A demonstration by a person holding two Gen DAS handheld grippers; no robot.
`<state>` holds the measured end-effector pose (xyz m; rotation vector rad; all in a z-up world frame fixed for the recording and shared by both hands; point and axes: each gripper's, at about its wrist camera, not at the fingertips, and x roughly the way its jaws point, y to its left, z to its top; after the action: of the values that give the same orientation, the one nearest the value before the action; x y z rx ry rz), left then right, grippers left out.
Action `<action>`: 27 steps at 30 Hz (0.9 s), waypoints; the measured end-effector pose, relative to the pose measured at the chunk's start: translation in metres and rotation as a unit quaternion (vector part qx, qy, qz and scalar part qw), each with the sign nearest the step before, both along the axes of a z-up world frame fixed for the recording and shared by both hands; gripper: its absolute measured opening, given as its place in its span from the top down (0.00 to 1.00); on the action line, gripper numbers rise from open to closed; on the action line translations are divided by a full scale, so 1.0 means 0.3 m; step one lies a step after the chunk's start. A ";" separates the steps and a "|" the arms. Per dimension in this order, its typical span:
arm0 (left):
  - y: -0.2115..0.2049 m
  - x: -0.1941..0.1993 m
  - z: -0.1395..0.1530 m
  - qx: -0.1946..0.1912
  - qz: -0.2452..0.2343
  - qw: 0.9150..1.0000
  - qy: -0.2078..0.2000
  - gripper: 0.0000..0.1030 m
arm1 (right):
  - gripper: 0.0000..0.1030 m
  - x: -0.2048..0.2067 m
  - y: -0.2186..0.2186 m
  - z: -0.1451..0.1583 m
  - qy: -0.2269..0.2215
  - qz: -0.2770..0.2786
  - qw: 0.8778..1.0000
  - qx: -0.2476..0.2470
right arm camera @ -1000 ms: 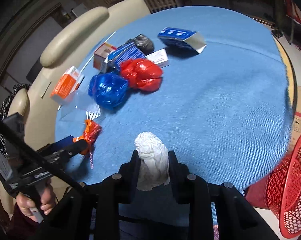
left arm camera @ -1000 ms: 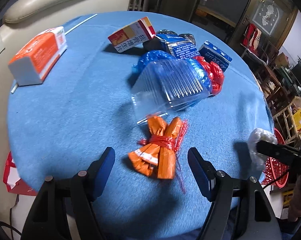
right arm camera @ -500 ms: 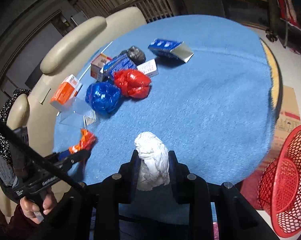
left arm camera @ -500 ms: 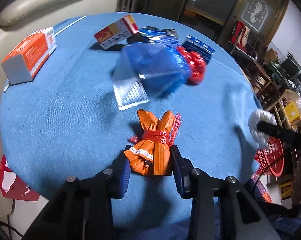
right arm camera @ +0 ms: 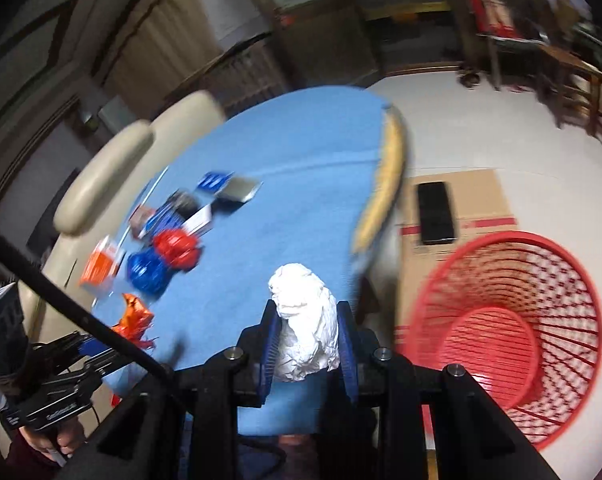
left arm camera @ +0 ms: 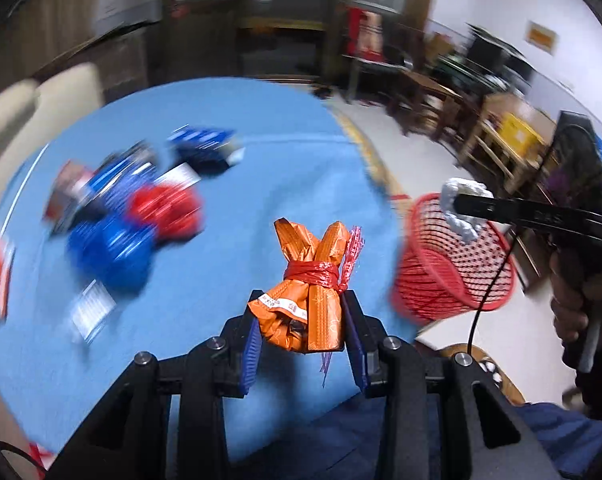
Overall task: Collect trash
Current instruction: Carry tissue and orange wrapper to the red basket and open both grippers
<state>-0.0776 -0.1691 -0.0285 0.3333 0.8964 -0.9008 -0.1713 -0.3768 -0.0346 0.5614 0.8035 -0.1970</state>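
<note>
**Orange and white, both bound for the basket**

Orange wrapper bundle [left arm camera: 307,300], tied with red string, sits clamped between the fingers of our left gripper [left arm camera: 304,338], lifted clear of the blue counter [left arm camera: 229,184]. Our right gripper [right arm camera: 307,354] has its fingers pressed on a crumpled white paper wad [right arm camera: 305,328], held at the counter's near right edge.

The red mesh basket [right arm camera: 513,344] stands on the floor to the right, below counter level, its mouth tipped toward us. We judge the risk to lie in the release: let go too early and either piece lands on the floor beside the cardboard sheet [right arm camera: 457,208] or bounces off the rim. The bundle's loose red strands could also snag on a finger.

Both grippers converge on one opening, so they may knock together, and the right one's cable [left arm camera: 487,292] hangs across the basket.

Far left on the counter, a red bag [left arm camera: 167,212], a blue bag [left arm camera: 111,250] and several cartons wait uncollected.
</note>
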 end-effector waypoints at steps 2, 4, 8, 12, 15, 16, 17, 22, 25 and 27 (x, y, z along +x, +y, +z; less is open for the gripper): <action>-0.084 -0.035 0.020 0.001 -0.030 1.000 -0.003 0.62 | 0.71 -0.051 -0.070 0.000 -0.002 -0.028 1.000 0.005; -0.189 -0.066 0.035 0.002 -0.065 0.998 -0.002 0.62 | 0.71 -0.108 -0.147 -0.001 -0.005 -0.056 0.998 0.013; -0.372 -0.132 0.043 0.014 -0.120 0.993 -0.005 0.62 | 0.70 -0.203 -0.274 -0.007 -0.013 -0.102 0.994 0.029; -0.517 -0.173 0.020 0.032 -0.157 0.987 -0.004 0.62 | 0.69 -0.292 -0.373 -0.018 -0.017 -0.144 0.989 0.036; -0.603 -0.190 -0.005 0.047 -0.173 0.984 0.000 0.58 | 0.69 -0.349 -0.444 -0.045 -0.014 -0.171 0.984 0.052; -0.632 -0.196 -0.016 0.054 -0.176 0.983 0.000 0.55 | 0.68 -0.372 -0.470 -0.059 -0.012 -0.182 0.981 0.066; -0.642 -0.203 -0.017 0.056 -0.176 0.983 0.000 0.52 | 0.68 -0.395 -0.496 -0.075 -0.014 -0.193 0.978 0.083; -0.679 -0.191 -0.042 0.061 -0.168 0.984 0.006 0.44 | 0.66 -0.461 -0.559 -0.135 -0.023 -0.216 0.968 0.129; -0.658 -0.165 -0.040 0.059 -0.156 0.986 0.007 0.44 | 0.53 -0.458 -0.554 -0.154 -0.017 -0.217 0.967 0.133; -0.635 -0.146 -0.034 0.054 -0.145 0.988 0.007 0.44 | 0.33 -0.457 -0.553 -0.159 -0.013 -0.220 0.966 0.133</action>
<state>-0.1214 -0.3595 -0.0387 0.5619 0.9267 -1.1257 -0.3084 -0.5426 -0.0824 0.9938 0.6752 -0.4927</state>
